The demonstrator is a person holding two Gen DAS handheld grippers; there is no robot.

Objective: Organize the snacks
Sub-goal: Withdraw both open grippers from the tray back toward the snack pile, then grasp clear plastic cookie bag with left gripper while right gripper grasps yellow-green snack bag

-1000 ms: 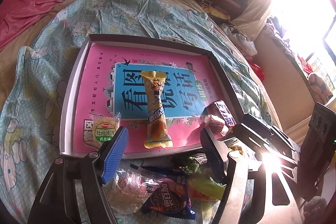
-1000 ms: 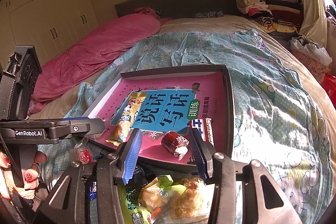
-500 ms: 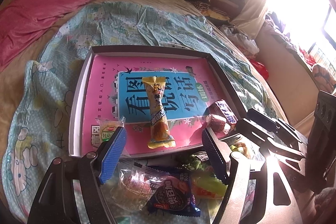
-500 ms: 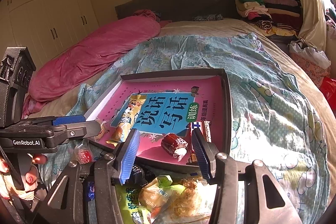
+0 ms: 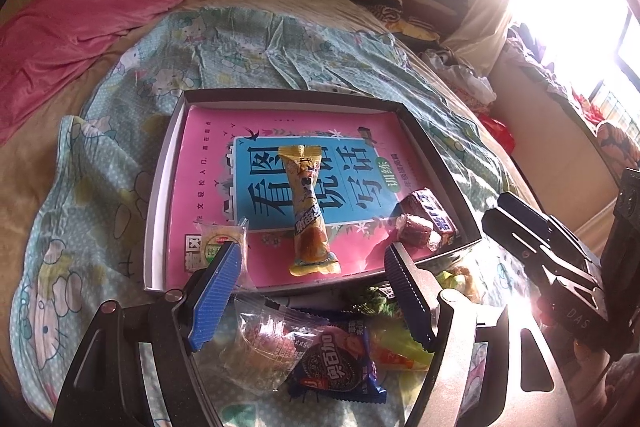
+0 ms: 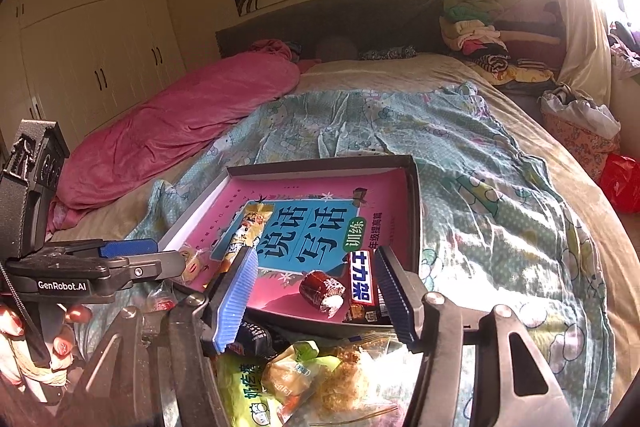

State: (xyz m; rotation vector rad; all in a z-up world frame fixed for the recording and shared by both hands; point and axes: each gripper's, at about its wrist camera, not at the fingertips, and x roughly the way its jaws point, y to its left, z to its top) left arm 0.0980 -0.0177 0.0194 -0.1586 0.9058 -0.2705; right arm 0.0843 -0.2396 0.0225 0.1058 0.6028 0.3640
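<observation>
A shallow grey box with a pink and blue book inside lies on the bed; it also shows in the right wrist view. In it lie a long yellow snack, a round cracker pack, a dark red candy and a Snickers bar. Loose snacks lie in front of the box, among them a clear cake pack and a blue cookie pack. My left gripper is open above this pile. My right gripper is open over the box's near edge, above a green pack.
The box rests on a blue cartoon-print sheet. A pink quilt lies at the bed's left. Piled clothes sit by the headboard. A red bag lies on the floor at right.
Both grippers have drawn back and risen a little from the box; the box looks smaller. The snacks have not moved and both grippers stay open.
</observation>
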